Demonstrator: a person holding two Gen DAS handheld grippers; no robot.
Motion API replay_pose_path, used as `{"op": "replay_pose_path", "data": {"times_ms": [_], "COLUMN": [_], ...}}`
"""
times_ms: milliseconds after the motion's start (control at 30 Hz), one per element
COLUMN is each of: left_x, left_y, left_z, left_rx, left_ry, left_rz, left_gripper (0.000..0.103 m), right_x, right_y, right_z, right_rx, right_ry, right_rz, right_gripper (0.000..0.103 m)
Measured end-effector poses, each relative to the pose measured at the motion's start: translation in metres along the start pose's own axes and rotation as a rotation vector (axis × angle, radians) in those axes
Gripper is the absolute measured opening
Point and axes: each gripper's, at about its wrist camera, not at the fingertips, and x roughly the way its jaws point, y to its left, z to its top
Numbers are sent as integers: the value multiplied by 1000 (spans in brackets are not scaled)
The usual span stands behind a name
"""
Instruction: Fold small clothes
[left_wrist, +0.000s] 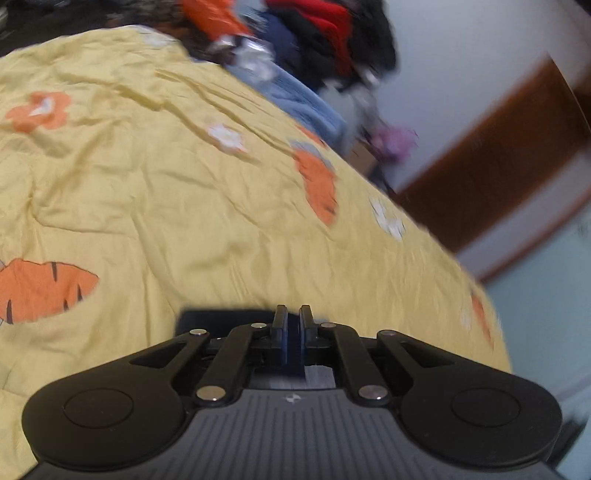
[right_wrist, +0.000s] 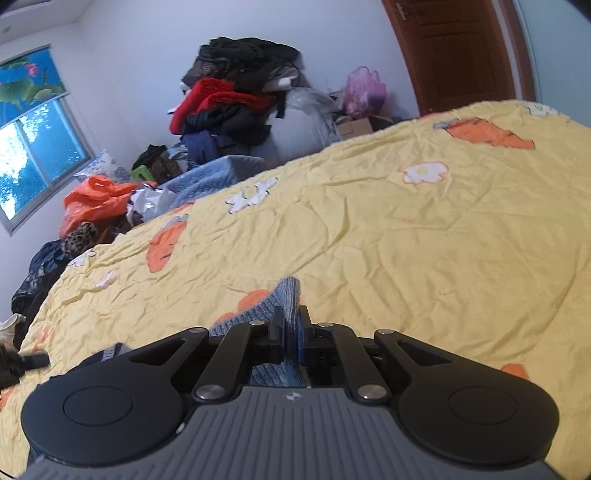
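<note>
While blurred, left view: left gripper (left_wrist: 291, 314) clenched on dark blue cloth (left_wrist: 291, 347) above the yellow bedspread (left_wrist: 184, 206). Right view only: right gripper (right_wrist: 290, 317) clamping blue knit garment (right_wrist: 286, 295), lifted off the bedspread; clothes pile (right_wrist: 236, 96) beyond.

**Student:** How is the left gripper (left_wrist: 291, 314) built?

**Instructor:** A grey ribbed housing with a small pale emblem at its far edge. Two broad black lobes flank it, each bearing a shallow round disc. From these run paired black link arms, pinned with silver rivets, to two short black fingers (left_wrist: 280, 325) with blue inner faces.

**Student:** And the right gripper (right_wrist: 290, 317)?

**Instructor:** The same pattern: grey ribbed body, emblem, black disc-marked lobes, riveted links, black fingers (right_wrist: 276, 328), blue lining visible on the right one.
</note>
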Motion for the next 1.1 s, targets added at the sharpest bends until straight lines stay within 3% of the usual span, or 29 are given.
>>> {"op": "replay_pose_path", "data": {"times_ms": [67,133,200,267,300,400,467,500,600,667,733,800,933,967,1033,1100], "left_x": [2,-6,-14,-25,-29,-36,-37,-35,-24,-15,-3,4,2,-2,-11,-23], "left_y": [-5,-17,-27,-29,-29,-27,-31,-34,-42,-44,-47,-48,-32,-26,-16,-9], "left_z": [3,-4,-13,-21,-24,-39,-53,-60,-74,-73,-68,-58,-26,-19,-11,-9], "left_rx": [45,163,273,342,367,482,616,688,856,894,881,831,548,487,398,373], "left_ry": [26,41,70,108,131,209,244,263,280,277,253,179,46,16,-12,-14], "left_rz": [18,22,47,49,37,30,44,66,157,189,214,245,247,246,238,208], "left_gripper": [6,6,9,12,17,33,33,33,33,33,33,33,33,38,64,67], "right_x": [1,2,2,-10,-17,-41,-42,-38,-26,-14,4,21,40,40,41,31], "right_y": [-2,-4,-2,7,15,49,76,89,123,139,148,153,143,139,133,132], "right_z": [-2,-4,-4,-4,-5,-9,-18,-24,-46,-51,-49,-41,-29,-27,-27,-32], "right_rx": [25,32,26,-9,-43,-184,-320,-372,-514,-534,-493,-419,-230,-202,-182,-203], "right_ry": [9,22,31,-15,-40,-62,62,147,281,301,326,292,191,172,162,150], "right_rz": [1,-1,-36,-80,-71,34,187,252,345,366,372,322,177,156,156,182], "right_gripper": [14,15,22,24,28,53,57,53,52,51,51,53,62,63,64,68]}}
